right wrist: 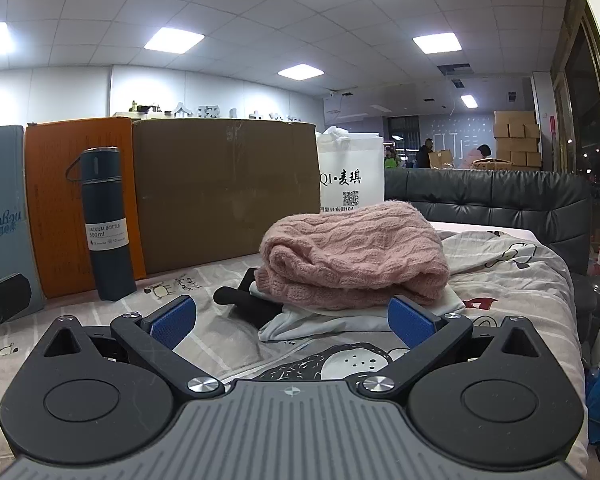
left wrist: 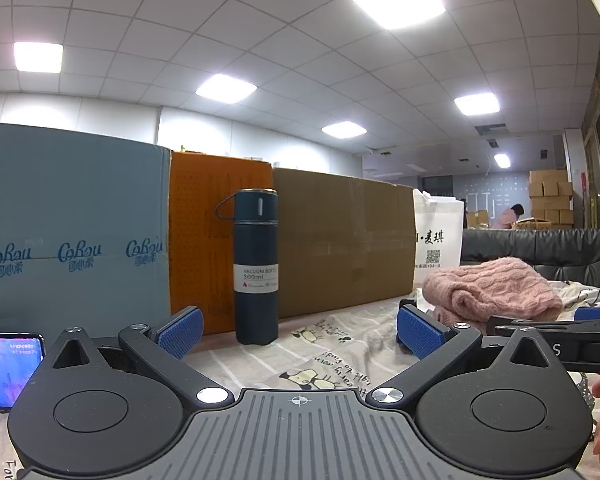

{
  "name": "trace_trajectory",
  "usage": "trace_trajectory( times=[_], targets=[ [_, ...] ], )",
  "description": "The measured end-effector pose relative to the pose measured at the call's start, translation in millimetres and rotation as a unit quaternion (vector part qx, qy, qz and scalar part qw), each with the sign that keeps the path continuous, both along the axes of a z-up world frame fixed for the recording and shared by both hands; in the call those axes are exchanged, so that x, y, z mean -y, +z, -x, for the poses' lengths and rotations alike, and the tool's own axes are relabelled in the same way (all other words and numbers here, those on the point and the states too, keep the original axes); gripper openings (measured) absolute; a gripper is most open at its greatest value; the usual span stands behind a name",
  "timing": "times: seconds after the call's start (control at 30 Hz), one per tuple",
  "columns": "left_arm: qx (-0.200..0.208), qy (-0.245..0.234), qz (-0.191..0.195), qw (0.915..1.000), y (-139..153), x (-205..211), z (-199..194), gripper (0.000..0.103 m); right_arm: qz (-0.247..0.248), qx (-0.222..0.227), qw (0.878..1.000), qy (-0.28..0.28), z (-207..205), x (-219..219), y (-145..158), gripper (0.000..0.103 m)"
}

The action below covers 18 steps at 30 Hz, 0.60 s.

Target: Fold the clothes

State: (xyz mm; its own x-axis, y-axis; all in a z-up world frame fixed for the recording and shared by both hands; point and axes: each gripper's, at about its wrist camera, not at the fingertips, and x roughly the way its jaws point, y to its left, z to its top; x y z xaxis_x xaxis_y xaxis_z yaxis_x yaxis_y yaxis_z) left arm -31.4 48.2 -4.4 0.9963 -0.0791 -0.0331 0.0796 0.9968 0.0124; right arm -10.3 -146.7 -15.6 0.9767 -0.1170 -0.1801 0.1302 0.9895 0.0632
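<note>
Both of your claws are low over the bed and level, jaws spread wide, nothing between the blue pads on either side. Your left gripper (left wrist: 300,332) looks straight at the dark blue vacuum bottle (left wrist: 256,268), standing upright at about 12 o'clock, just left of centre, in front of the orange box (left wrist: 204,240) and beside the brown carton (left wrist: 344,240). The grey-blue box (left wrist: 72,232) fills your 10 o'clock, and a lit phone screen (left wrist: 8,368) sits at 9 o'clock. The pink knitted sweater (left wrist: 496,292) is off at 2 o'clock in that view, folded into a thick bundle. Your right gripper (right wrist: 292,320) has that pink sweater (right wrist: 352,256) dead ahead at 12 o'clock, resting on top of a white garment (right wrist: 340,322), with a black item (right wrist: 248,300) poking out from under the pile at 11 o'clock. All of it lies on the cartoon-print bedsheet (right wrist: 512,280). The white paper bag (right wrist: 352,172) stands behind the pile, and the dark padded headboard (right wrist: 496,196) runs along at 1 o'clock.
</note>
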Motion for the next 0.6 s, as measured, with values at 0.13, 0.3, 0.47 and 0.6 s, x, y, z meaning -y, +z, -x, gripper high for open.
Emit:
trace_trajectory(
  times=[0.13,0.3,0.47,0.6],
  targets=[
    [0.000,0.000,0.000,1.0000,0.0,-0.1,0.2,0.103,-0.001,-0.001,1.000,-0.001,0.0,0.1,0.2,0.103],
    [0.000,0.000,0.000,1.0000,-0.1,0.0,0.6,0.103,-0.001,-0.001,1.000,-0.001,0.1,0.0,-0.1,0.103],
    [0.000,-0.001,0.000,1.0000,0.0,0.2,0.5,0.103,-0.001,-0.002,1.000,-0.001,0.2,0.0,-0.2,0.103],
    [-0.001,-0.001,-0.001,1.0000,0.3,0.2,0.2,0.103,-0.002,-0.003,1.000,-0.001,-0.1,-0.1,-0.3,0.103]
  ],
)
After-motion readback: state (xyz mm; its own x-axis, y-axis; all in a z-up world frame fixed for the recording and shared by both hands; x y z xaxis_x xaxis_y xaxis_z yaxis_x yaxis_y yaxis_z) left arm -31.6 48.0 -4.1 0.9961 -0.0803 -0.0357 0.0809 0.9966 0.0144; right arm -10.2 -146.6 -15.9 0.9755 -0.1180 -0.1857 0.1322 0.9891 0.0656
